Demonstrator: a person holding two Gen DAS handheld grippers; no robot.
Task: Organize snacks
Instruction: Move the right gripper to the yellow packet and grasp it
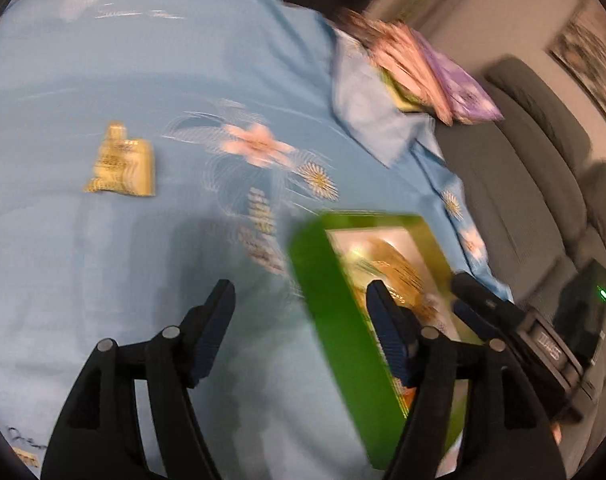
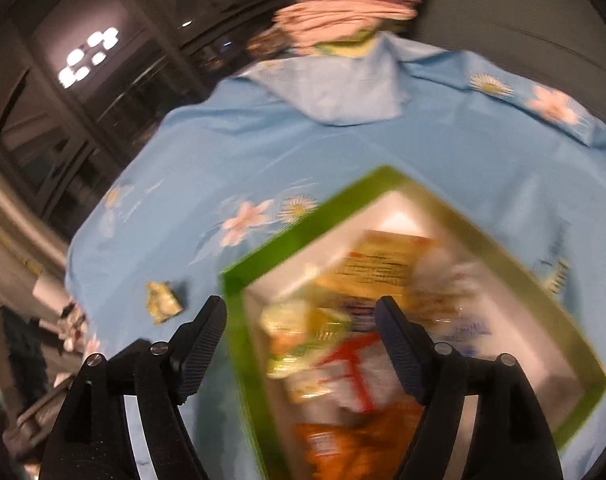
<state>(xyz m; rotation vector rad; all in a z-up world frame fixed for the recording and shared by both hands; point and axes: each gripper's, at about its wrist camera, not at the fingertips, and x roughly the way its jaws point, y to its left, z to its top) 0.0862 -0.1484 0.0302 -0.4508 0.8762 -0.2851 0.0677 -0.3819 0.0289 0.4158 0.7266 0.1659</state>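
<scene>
left wrist view: the green box (image 1: pixel 335 320), its open top showing snack packets, lay on the blue flowered cloth (image 1: pixel 143 80) of the table, at the right-hand finger of the left tongs (image 1: pixel 301 300). that finger stood in front of the box's open top; whether it touched the box could not be told. the left tongs stood wide apart, with only bare cloth between the fingers and nothing held. a single gold snack packet (image 1: pixel 121 164) lay well apart, beyond the left finger. the right tongs (image 1: pixel 487 304) appeared at the box's far side (blurred).

right wrist view: the green box (image 2: pixel 383 208) lay directly ahead of the right tongs (image 2: pixel 301 316), its near-left wall passing between the spread fingers. these tongs were wide and gripped nothing; contact with the box could not be told. the mixed snacks (image 2: pixel 343 352) filled the box. the gold snack packet (image 2: pixel 163 302) lay on the cloth left of the box, just beyond the left finger.
</scene>
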